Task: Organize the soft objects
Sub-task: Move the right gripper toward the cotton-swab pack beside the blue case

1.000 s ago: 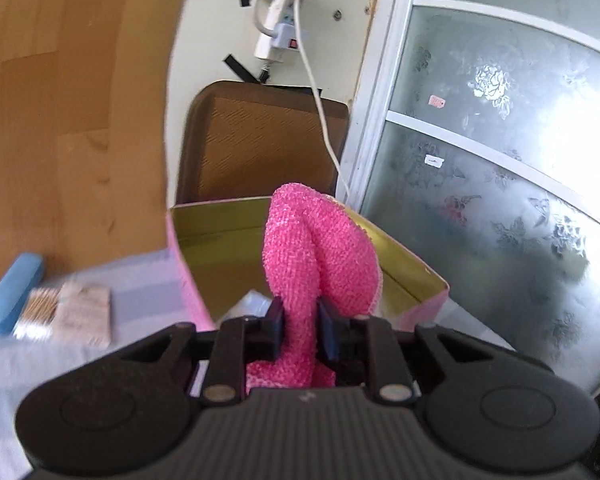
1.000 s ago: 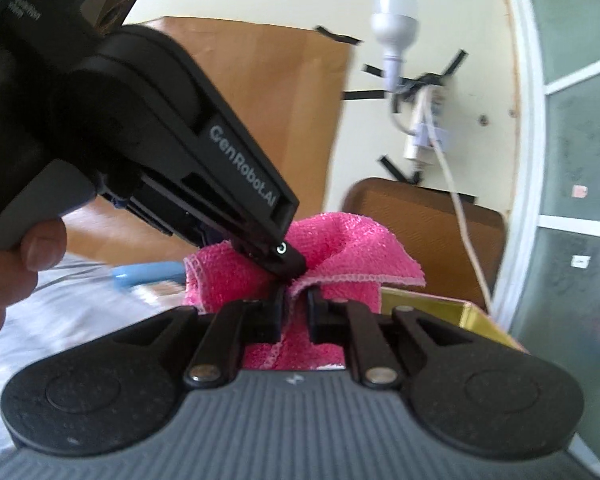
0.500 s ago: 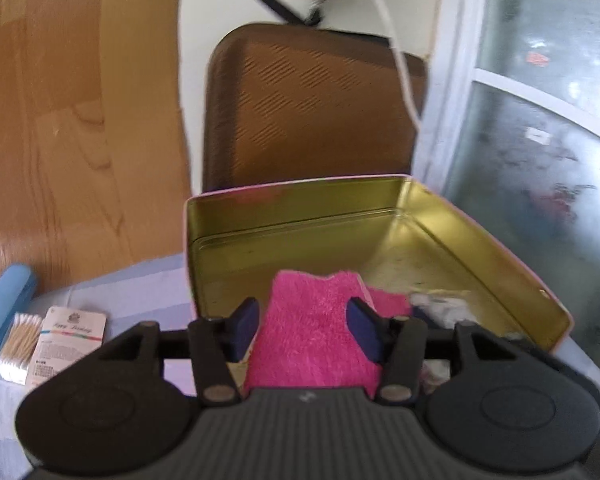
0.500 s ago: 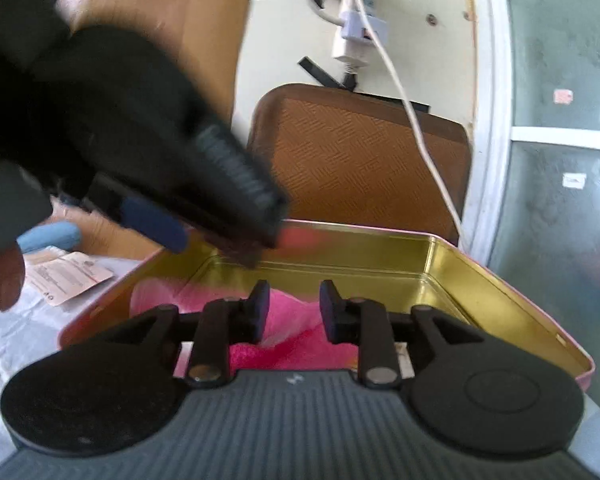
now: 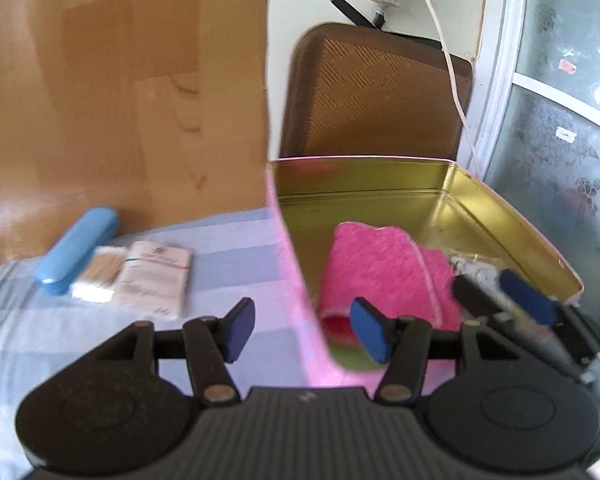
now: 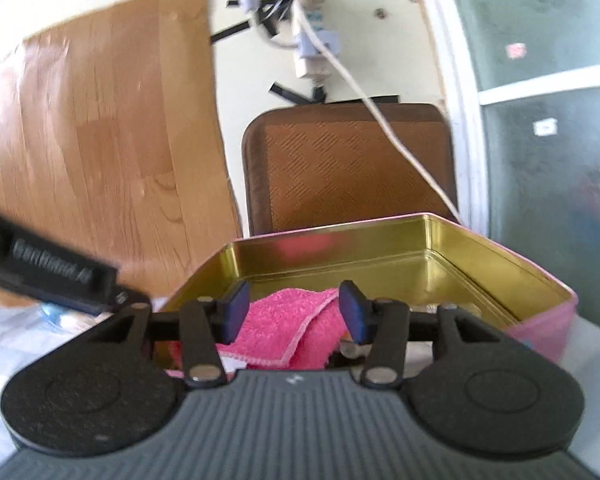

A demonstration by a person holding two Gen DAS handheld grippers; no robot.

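Both grippers stand parted and empty, jaws having just been opening: left gripper (image 5: 303, 331) straddles the tin's (image 5: 288, 240) near wall, right gripper (image 6: 292, 314) sits squarely before the pink towel (image 6: 288, 326), which lies folded inside, nearer the right.

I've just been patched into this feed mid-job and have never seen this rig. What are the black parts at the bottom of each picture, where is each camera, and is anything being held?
There is no robot arm: a person carries one hand-held gripper per hand, each with a fisheye camera looking along its two fingers. The left view shows the left hand-held gripper, the right view the right hand-held gripper. Both have just been opening and hold nothing. The pink towel lies in the gold-lined pink tin on a striped cloth. Beside the tin lie a blue case, a cotton swab pack and a paper packet.
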